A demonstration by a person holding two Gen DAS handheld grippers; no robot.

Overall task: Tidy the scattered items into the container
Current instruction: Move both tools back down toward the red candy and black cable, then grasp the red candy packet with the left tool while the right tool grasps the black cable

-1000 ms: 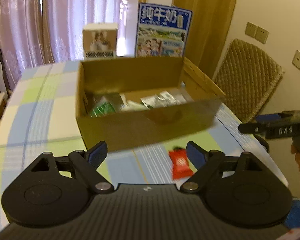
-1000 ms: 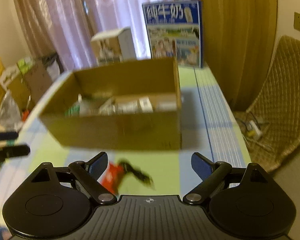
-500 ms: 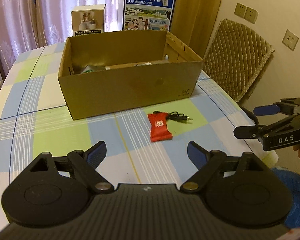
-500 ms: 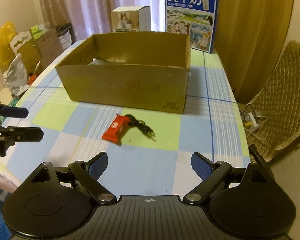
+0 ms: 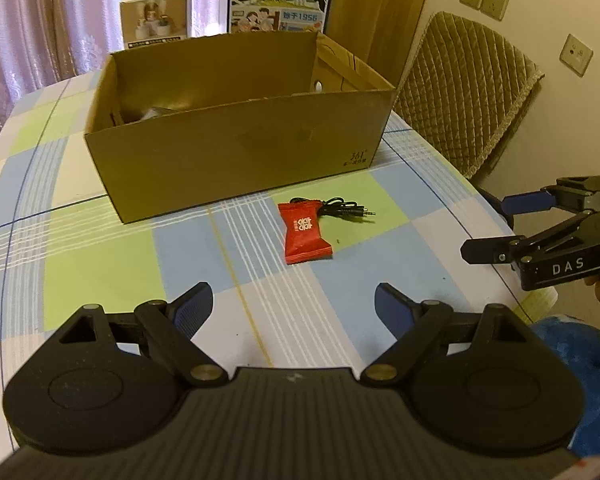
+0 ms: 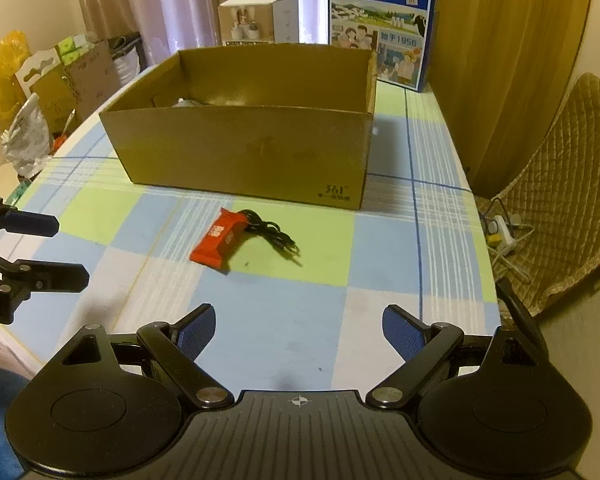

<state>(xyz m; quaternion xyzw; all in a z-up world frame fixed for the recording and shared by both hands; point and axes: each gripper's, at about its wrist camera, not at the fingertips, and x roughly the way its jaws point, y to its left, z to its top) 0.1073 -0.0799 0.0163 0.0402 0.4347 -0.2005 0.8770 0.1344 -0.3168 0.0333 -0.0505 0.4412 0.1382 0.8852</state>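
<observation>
Both jaws stand spread with nothing between them: my left gripper (image 5: 293, 304) shows its two blue pads wide apart above the checked tablecloth (image 5: 100, 264), and my right gripper (image 6: 299, 325) shows the same open gap. Ahead of the left jaws, slightly right of their midline, lies the red snack packet (image 5: 306, 233), flat on the cloth; the black audio cable (image 5: 342, 211) is coiled just beyond it, one end touching or tucked at the packet's far corner, its plug pointing right. Seen from my right gripper, the red snack packet (image 6: 220, 240) lies ahead and left of the midline, with the black audio cable (image 6: 274, 234) trailing from its far end toward the right. Beyond both items, near but apart from them, stands the open cardboard box (image 5: 240, 148), its long wall facing the jaws; the same cardboard box (image 6: 244, 156) fills the middle of the right view. Something pale shows low inside its left end, but I cannot tell what it is. Behind the box stand a small white carton (image 6: 258, 20) and a blue milk carton case (image 6: 382, 24). To the right of the left jaws my right gripper (image 5: 488, 226) appears from the side, fingers parted; to the left of the right jaws my left gripper (image 6: 66, 250) appears likewise. A quilted chair (image 5: 464, 92) stands off the table's right edge.
</observation>
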